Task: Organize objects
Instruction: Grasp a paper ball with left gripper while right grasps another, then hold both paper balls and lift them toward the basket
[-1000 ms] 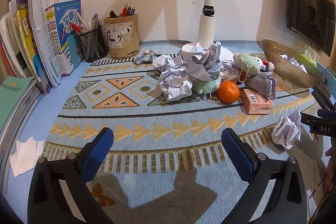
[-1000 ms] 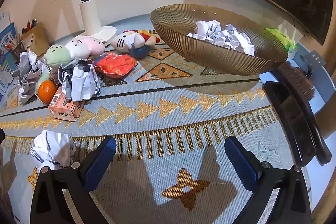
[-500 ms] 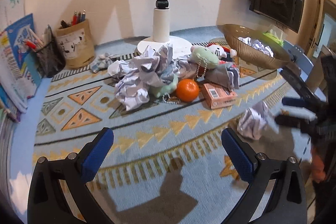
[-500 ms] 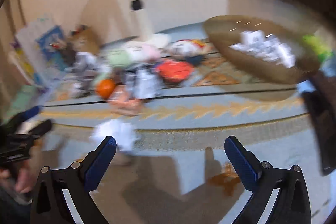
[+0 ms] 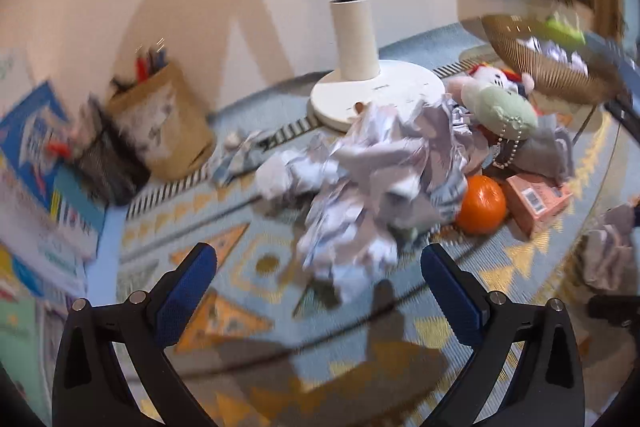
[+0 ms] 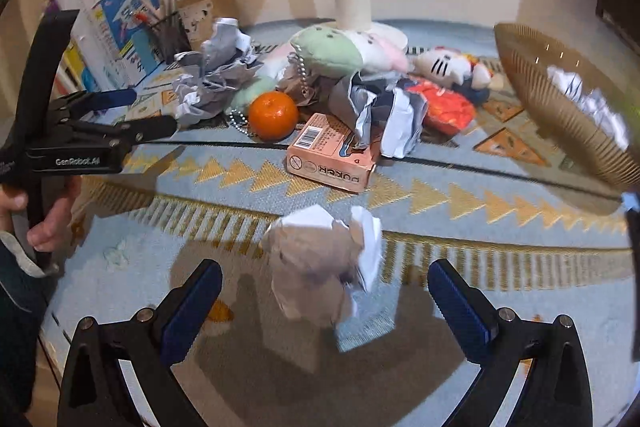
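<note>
A pile of crumpled paper [image 5: 360,187] lies mid-rug in the left wrist view. My left gripper [image 5: 318,267] hangs over its near end, jaws wide and closing, with the pile's tip between the fingers and the pads clear of it. A loose crumpled paper ball [image 6: 320,267] sits between the fingers of my right gripper [image 6: 324,287], whose jaws are also closing, pads apart from the paper. The right wrist view shows the left gripper [image 6: 154,109] at the left, held by a hand. A gold ribbed bowl [image 6: 560,107] at the right holds crumpled paper.
Behind the paper lie an orange [image 6: 273,115], a pink card box [image 6: 332,159], a green plush [image 6: 326,51], a white cat plush [image 6: 440,67] and a red pouch [image 6: 444,107]. A lamp base [image 5: 376,95], pen holders [image 5: 160,123] and books [image 5: 36,187] line the back and left.
The left gripper has moved in on the paper pile. The right gripper has swung left from the bowl to the loose paper ball, now between its fingers. Both jaws are slightly narrower.
</note>
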Demonstrator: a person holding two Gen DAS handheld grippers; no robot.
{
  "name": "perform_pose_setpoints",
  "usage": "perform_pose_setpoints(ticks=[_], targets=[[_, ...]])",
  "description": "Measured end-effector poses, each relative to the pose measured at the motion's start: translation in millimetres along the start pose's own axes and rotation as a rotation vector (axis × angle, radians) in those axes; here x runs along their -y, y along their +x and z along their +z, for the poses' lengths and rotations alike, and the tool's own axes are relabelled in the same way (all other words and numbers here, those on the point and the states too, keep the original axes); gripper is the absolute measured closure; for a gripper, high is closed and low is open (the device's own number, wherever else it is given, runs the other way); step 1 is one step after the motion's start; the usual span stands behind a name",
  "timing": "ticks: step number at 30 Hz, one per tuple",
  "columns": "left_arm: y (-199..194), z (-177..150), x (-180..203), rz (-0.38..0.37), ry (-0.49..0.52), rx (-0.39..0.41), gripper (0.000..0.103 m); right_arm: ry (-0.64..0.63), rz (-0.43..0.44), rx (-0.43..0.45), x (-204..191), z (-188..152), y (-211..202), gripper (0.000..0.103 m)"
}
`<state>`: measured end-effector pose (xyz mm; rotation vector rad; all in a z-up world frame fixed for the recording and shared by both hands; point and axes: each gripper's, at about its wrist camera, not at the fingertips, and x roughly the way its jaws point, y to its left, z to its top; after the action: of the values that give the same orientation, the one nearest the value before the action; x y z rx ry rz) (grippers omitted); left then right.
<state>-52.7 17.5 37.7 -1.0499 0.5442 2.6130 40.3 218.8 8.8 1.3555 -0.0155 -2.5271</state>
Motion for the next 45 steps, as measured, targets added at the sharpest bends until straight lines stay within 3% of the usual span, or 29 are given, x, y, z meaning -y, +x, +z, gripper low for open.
perform_pose_setpoints(ticks=[1, 3, 4, 5, 6, 7, 13, 19, 28, 35, 45], targets=[[5, 3, 1, 0.0, 0.01, -0.004, 0.012, 0.016, 0.016, -0.008, 3, 1, 2, 0.01], [12, 6, -1, -0.012, 0.003, -0.027, 0.043, 0.028, 0.023, 0.003, 5, 3, 0, 0.014], [13, 4, -3, -0.03, -0.007, -0.032, 0.055, 0.031, 0.033, 0.007, 6, 3, -1, 0.024], [12, 2, -4, -0.042, -0.015, -0.03, 0.057, 0.032, 0.035, 0.009, 5, 2, -2, 0.031], [6, -1, -6, -0.039, -0.024, -0.011, 0.057, 0.036, 0.03, 0.018, 5, 2, -3, 0.045], [1, -4, -8, -0.041, -0.034, -0.005, 0.058, 0.037, 0.025, 0.029, 4, 1, -6, 0.05], [-56, -33, -18, -0.067, -0.163, 0.034, 0.058, 0.012, 0.015, 0.171, -3, -6, -52, 0.05], [-85, -71, -3, -0.158, -0.355, 0.119, 0.058, 0.068, -0.032, 0.176, 25, -14, -65, 0.049], [-79, -79, 5, -0.113, -0.357, 0.123, 0.058, 0.078, -0.111, 0.081, 38, -19, -24, 0.049], [-82, -81, 9, -0.095, -0.345, 0.129, 0.057, 0.068, -0.158, 0.09, 36, -22, -25, 0.049], [-79, -81, 8, -0.091, -0.353, 0.115, 0.057, 0.073, -0.153, 0.102, 36, -23, -28, 0.049]])
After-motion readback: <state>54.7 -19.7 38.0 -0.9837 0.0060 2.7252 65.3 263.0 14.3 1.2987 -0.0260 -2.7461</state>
